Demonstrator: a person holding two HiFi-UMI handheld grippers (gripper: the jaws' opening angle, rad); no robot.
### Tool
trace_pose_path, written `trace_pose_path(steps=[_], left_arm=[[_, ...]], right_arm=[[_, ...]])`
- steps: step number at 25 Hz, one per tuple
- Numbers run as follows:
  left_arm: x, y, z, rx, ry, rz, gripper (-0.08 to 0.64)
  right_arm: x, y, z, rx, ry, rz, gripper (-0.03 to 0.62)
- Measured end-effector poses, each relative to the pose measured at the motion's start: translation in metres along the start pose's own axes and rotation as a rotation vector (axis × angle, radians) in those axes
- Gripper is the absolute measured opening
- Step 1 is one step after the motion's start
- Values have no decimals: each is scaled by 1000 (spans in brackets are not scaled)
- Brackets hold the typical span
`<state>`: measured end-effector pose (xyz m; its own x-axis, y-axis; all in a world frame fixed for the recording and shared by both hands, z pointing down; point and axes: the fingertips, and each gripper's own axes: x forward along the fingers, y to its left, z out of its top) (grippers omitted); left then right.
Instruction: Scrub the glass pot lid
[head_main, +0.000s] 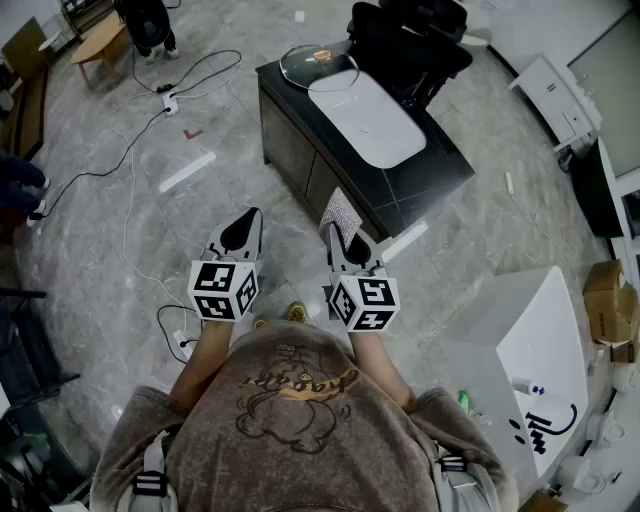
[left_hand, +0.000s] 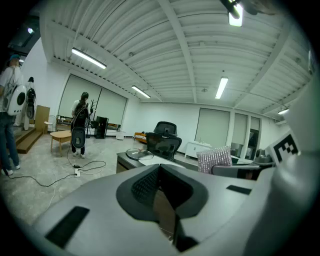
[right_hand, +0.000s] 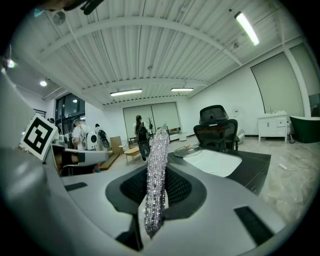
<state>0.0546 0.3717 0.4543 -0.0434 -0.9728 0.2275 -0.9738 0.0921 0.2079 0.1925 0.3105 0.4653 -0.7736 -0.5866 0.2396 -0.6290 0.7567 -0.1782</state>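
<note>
Left gripper (head_main: 245, 228): we had jaws pressed together, nothing between them. Right gripper (head_main: 338, 232): we had jaws pinching sparkly scrubber (right_hand: 156, 185), which stood upright between pads. We held both side by side over floor (head_main: 130, 230), just short of dark table (head_main: 420, 185). Lid (head_main: 300, 62) lay flat at table's far end, rim overlapping end of white tray (head_main: 370, 120). Black chair (head_main: 405, 40) sat right behind. Neither gripper was touching lid, both well apart from it.

Mottled brown short-sleeved T-shirt (head_main: 300, 440) with a cartoon print, 2 grey buckled shoulder straps (head_main: 150, 472); the grey-and-white left gripper (head_main: 243, 224) and right gripper (head_main: 340, 240) each carry 1 black-and-white marker cube.
</note>
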Motion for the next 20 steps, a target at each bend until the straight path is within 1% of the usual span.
trace_pose_path(steps=[3,8,12,16,20], left_arm=[[6,2,0,-2,6,5,18],[18,0,3,1,0,20,18],[33,-5,5,-3,-24,26,18],[50,-4,7,-1,-33,38,18],[68,4,11,-3,-41,48,18]], right_arm=[[4,-4,2,24,-4,18,78],[2,-24,5,16,-1,31,78],[3,-48,3,6,0,32,78],[16,-66,5,2,-3,34,78],[35,-75,11,0,-19,45,78]])
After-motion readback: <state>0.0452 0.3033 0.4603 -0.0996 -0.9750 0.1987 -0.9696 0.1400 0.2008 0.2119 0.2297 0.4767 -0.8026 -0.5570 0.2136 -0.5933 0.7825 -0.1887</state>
